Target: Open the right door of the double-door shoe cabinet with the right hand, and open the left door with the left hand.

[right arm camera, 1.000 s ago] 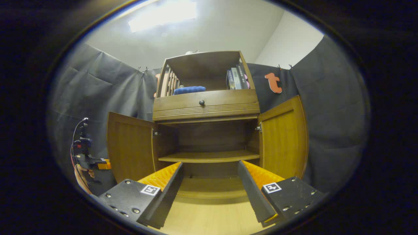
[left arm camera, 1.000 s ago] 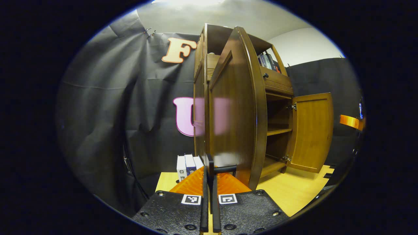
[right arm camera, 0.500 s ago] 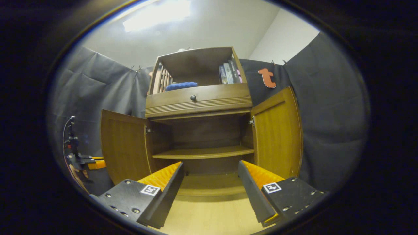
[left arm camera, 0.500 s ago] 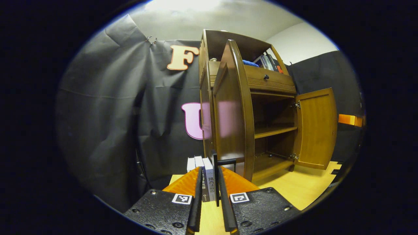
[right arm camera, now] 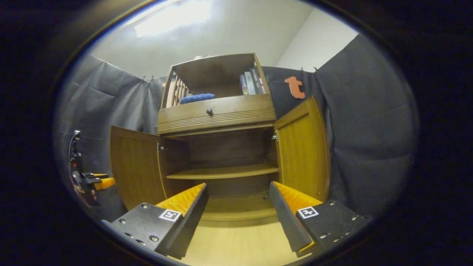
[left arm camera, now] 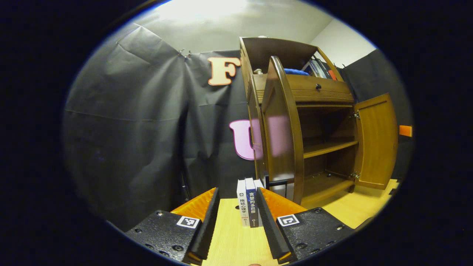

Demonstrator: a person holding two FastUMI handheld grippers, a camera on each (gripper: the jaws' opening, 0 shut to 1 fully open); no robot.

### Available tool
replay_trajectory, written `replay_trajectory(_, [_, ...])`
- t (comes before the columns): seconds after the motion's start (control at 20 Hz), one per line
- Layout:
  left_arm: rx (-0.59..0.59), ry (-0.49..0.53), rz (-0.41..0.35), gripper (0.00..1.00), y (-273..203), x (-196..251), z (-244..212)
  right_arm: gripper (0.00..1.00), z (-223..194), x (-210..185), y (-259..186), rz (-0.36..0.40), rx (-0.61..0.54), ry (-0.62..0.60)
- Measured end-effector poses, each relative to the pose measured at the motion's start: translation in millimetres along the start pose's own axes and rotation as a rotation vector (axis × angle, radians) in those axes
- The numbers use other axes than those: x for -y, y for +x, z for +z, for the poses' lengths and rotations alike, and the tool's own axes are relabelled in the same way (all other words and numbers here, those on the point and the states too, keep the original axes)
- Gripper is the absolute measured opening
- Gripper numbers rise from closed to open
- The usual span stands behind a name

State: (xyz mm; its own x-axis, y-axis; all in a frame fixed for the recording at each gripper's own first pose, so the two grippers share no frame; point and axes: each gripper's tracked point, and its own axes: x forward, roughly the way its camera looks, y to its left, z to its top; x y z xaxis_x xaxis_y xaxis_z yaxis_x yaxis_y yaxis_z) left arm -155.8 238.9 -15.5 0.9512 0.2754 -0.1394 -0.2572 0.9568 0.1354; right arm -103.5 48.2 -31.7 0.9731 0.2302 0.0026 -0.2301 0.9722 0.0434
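Observation:
The wooden shoe cabinet [right arm camera: 216,116] stands ahead with both lower doors swung out. In the right gripper view its left door [right arm camera: 135,166] and right door [right arm camera: 303,147] frame bare inner shelves. My right gripper [right arm camera: 236,218] is open, low in front of the cabinet, touching nothing. In the left gripper view the left door [left arm camera: 284,129] is seen edge-on, with its dark handle [left arm camera: 277,182] near the bottom. My left gripper [left arm camera: 236,221] is open, a short way back from that handle. The right door [left arm camera: 377,140] stands open farther off.
Three books [left arm camera: 249,205] stand upright on the light wooden surface [left arm camera: 229,240] just beyond my left gripper. Above the doors are a drawer with a knob [right arm camera: 209,111], a blue cloth [right arm camera: 196,98] and books [right arm camera: 251,83]. The other gripper [right arm camera: 92,179] shows left of the left door.
My left gripper has opened, let go of the left door's handle and drawn back from it. The right gripper has stayed open and barely shifted.

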Motion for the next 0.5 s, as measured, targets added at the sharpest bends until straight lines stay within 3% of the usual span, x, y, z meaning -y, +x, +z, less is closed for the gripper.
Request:
replay_trajectory(0.2, [0.102,-0.059,-0.012,0.66,-26,20,32,0.98,5,5,-3,-0.013,0.014,0.017])
replay_trajectory(0.35, [0.151,-0.065,-0.005,0.98,-42,37,54,0.98,8,6,-5,-0.014,0.017,0.022])
replay_trajectory(0.5, [0.181,-0.085,-0.029,0.94,-49,61,70,0.98,13,11,-6,-0.021,0.033,0.018])
